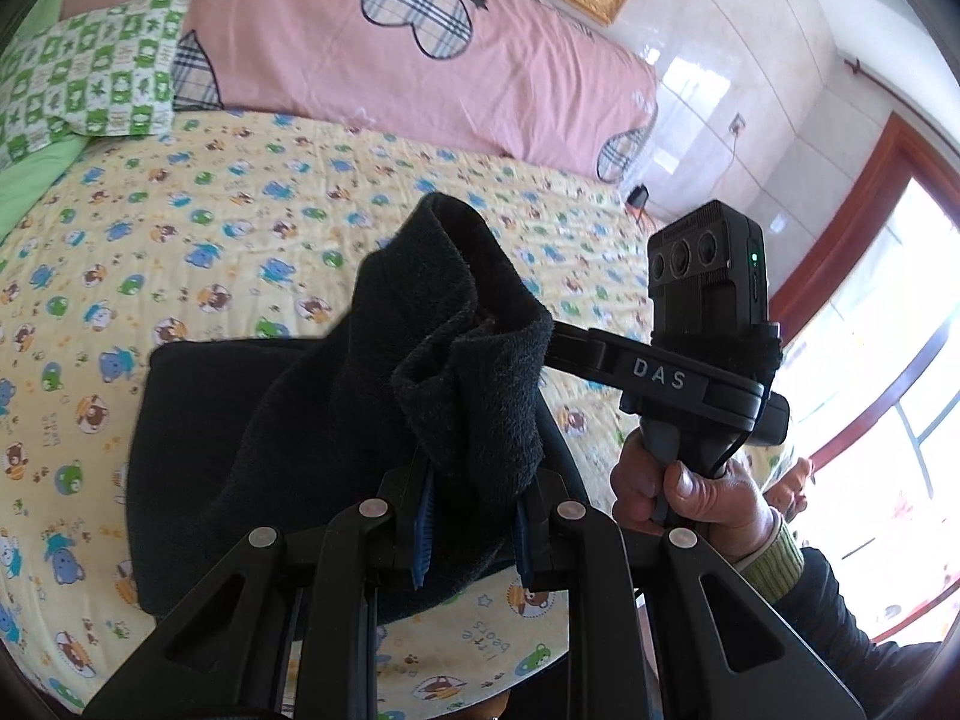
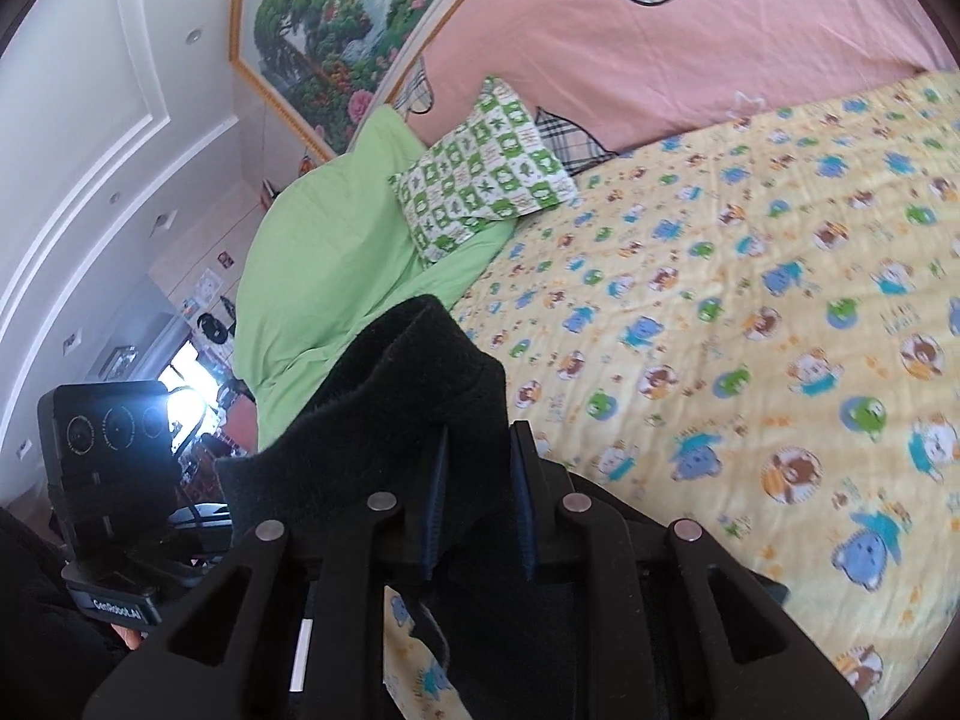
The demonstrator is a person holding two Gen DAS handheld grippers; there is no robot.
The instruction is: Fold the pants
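Both your left gripper (image 1: 471,531) and right gripper (image 2: 477,516) are clamped on the black pants (image 1: 252,420), whose folded bulk lies ahead on the bed sheet (image 1: 240,210).

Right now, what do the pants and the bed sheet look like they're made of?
Pants: black fleece or brushed knit by the look, matte and fuzzy; the edge held up in the left gripper shows a napped pile. Thick, soft folds.
Bed sheet: thin woven cotton, probably; matte, printed with cartoon bears, fine creases. Exact fibre can't be told.
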